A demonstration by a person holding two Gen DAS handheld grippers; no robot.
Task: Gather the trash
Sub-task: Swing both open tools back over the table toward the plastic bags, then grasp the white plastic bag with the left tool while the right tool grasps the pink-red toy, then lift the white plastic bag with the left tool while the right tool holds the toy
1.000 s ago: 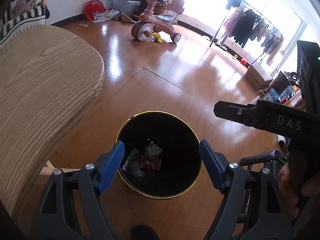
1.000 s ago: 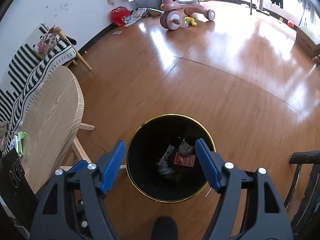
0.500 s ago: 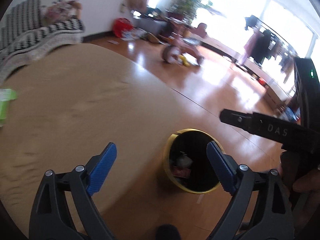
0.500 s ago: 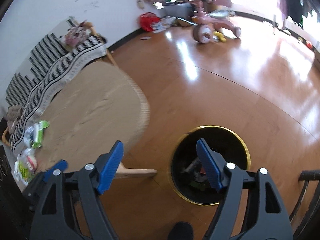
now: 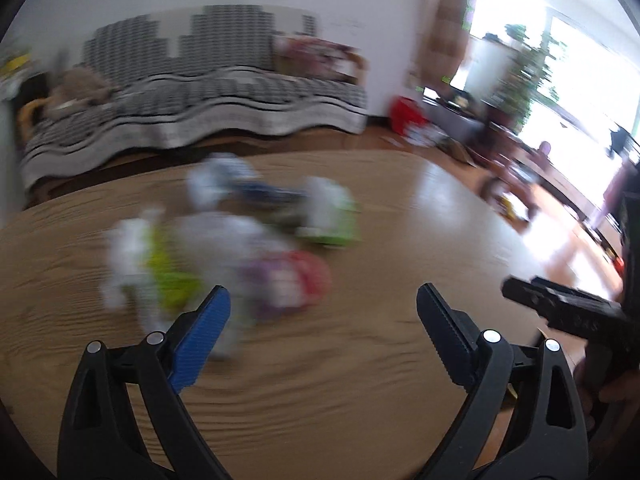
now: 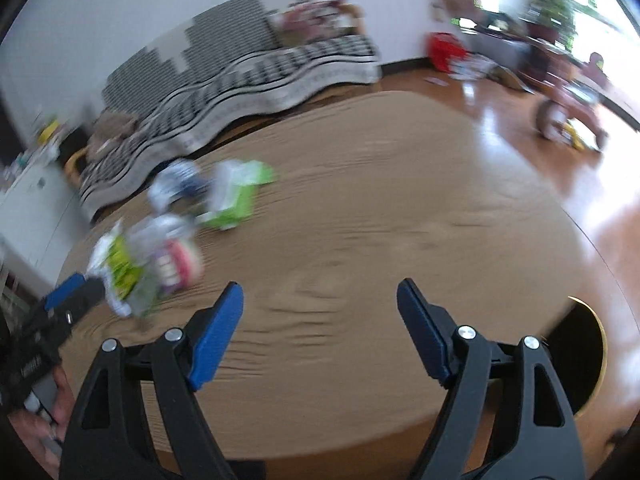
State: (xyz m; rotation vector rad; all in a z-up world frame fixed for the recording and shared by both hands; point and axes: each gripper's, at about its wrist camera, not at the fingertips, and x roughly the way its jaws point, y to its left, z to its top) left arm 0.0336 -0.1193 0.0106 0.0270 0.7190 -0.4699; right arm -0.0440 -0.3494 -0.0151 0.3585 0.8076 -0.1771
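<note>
Several blurred pieces of trash lie on the round wooden table (image 5: 360, 380): a clear bag with green and red print (image 5: 224, 264), a green and white packet (image 5: 332, 216) and a white and blue wrapper (image 5: 236, 184). They also show in the right wrist view: the bag (image 6: 148, 268) and the green packet (image 6: 236, 196). My left gripper (image 5: 324, 320) is open and empty, just short of the bag. My right gripper (image 6: 320, 312) is open and empty over bare table. The black bin with a gold rim (image 6: 580, 356) stands on the floor past the table's right edge.
A striped sofa (image 5: 192, 100) stands behind the table. A pink tricycle (image 6: 568, 112) and a red bag (image 6: 444, 50) are on the wooden floor at the far right. The other gripper shows at the edge of each view.
Both grippers have swung left from above the bin to over the table and now face the trash. Both stayed open and empty.
</note>
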